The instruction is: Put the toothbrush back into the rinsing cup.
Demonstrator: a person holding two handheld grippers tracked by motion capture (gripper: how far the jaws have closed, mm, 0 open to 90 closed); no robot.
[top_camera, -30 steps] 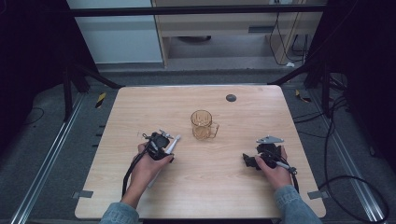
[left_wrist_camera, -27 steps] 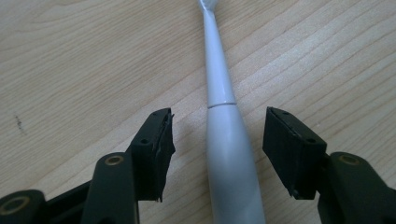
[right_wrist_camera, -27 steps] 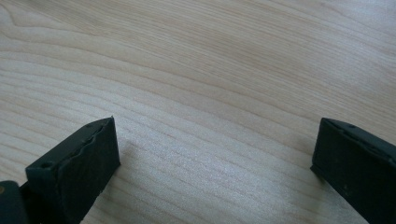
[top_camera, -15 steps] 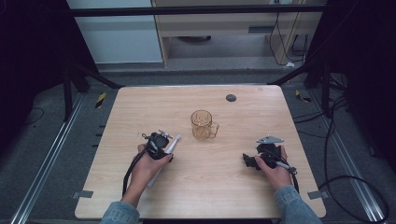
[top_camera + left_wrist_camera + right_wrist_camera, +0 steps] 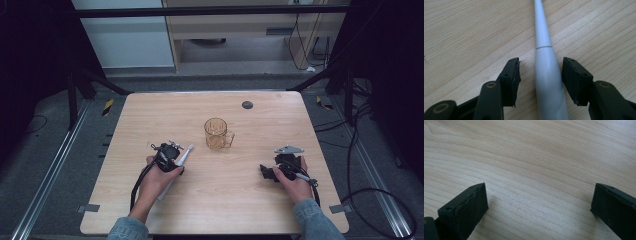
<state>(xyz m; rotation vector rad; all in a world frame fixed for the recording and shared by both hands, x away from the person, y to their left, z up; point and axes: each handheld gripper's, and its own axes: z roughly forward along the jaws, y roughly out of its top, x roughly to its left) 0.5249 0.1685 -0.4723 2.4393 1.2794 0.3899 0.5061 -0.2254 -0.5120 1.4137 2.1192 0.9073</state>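
A pale grey, tapered stick-like thing [image 5: 548, 82] lies on the wooden table [image 5: 150, 115], running between the jaws of my left gripper [image 5: 540, 72]. The jaws have just been closing around it. The left pad still stands clear of it and the right pad is almost at its side, so it is not gripped. In the high view my left gripper [image 5: 171, 159] points down at the table's front left, with the pale thing's tip [image 5: 186, 151] sticking out toward an amber see-through mug [image 5: 218, 134]. My right gripper [image 5: 539, 200] is open wide over bare wood at the front right [image 5: 281, 167].
The mug stands upright near the table's middle, handle to the right. A small dark round disc [image 5: 247, 104] sits near the far edge. Cables trail from both grippers toward the front edge. Dark frames and floor cables surround the table.
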